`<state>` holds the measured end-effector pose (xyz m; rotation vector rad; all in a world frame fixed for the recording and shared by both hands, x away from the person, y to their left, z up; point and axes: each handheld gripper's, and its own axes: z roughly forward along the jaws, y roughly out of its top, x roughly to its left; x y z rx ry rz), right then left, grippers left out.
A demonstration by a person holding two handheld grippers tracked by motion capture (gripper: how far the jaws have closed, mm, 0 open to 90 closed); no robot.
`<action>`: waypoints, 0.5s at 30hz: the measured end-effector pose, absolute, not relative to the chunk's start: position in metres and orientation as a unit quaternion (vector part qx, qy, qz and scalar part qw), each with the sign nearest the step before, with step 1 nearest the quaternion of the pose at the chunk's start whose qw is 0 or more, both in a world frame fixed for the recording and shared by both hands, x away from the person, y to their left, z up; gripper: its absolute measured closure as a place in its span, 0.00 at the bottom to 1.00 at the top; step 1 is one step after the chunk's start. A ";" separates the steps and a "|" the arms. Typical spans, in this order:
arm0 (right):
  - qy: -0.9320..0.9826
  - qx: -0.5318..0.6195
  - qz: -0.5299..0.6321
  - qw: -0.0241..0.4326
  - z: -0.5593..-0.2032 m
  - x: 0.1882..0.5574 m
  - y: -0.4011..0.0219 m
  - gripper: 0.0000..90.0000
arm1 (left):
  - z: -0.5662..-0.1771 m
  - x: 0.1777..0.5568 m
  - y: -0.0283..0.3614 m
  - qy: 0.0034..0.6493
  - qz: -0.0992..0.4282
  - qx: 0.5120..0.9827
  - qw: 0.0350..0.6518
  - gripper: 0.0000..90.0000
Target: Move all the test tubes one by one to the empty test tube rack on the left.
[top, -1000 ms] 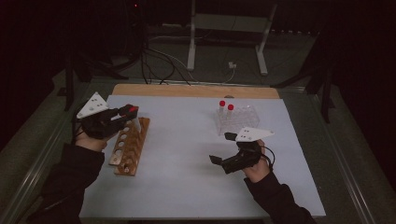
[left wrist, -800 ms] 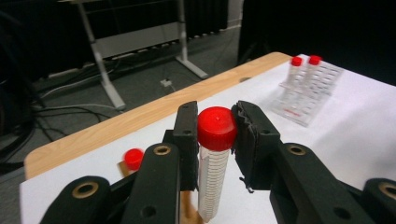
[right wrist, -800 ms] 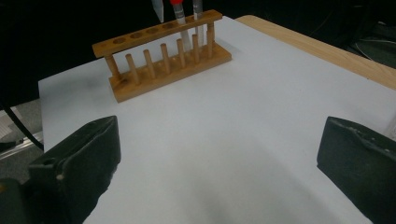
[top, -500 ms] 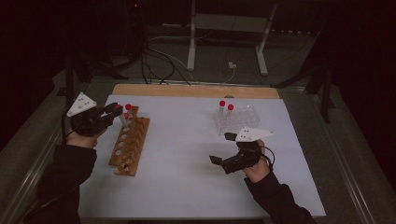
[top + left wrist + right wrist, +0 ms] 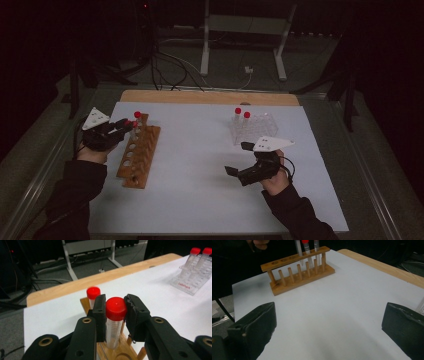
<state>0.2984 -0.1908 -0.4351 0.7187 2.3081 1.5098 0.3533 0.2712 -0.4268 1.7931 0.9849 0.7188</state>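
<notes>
Red-capped clear plastic tube [image 5: 114, 322], clamped in the left hand-held gripper [image 5: 115, 311], enters the wooden rack [image 5: 140, 150] beside one seated; two wait upper right, right hand-held gripper [image 5: 329, 322] gaping.

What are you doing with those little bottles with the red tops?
A person holds a gripper in each hand. The left gripper is shut on a red-capped tube and has it over a hole of the wooden rack, next to another red-capped tube already standing there. The right gripper rests open over the white table, holding nothing. Two more tubes wait in the clear rack.
</notes>
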 end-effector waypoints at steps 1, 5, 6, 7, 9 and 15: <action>0.801 0.251 0.525 0.144 -0.435 0.298 -0.191 0.00 | -0.429 0.354 0.271 0.403 0.291 0.732 0.466 0.80; 0.800 0.252 0.525 0.144 -0.435 0.298 -0.192 0.00 | -0.435 0.355 0.270 0.406 0.287 0.735 0.461 0.80; 0.800 0.251 0.525 0.144 -0.435 0.298 -0.192 0.00 | -0.436 0.356 0.270 0.407 0.285 0.736 0.459 0.80; 0.800 0.251 0.526 0.144 -0.434 0.298 -0.192 0.00 | -0.438 0.356 0.270 0.409 0.284 0.736 0.459 0.80; 0.800 0.251 0.526 0.145 -0.434 0.299 -0.192 0.00 | -0.441 0.357 0.270 0.411 0.281 0.737 0.456 0.80; 0.800 0.251 0.526 0.144 -0.435 0.299 -0.193 0.00 | -0.448 0.358 0.270 0.416 0.279 0.737 0.455 0.80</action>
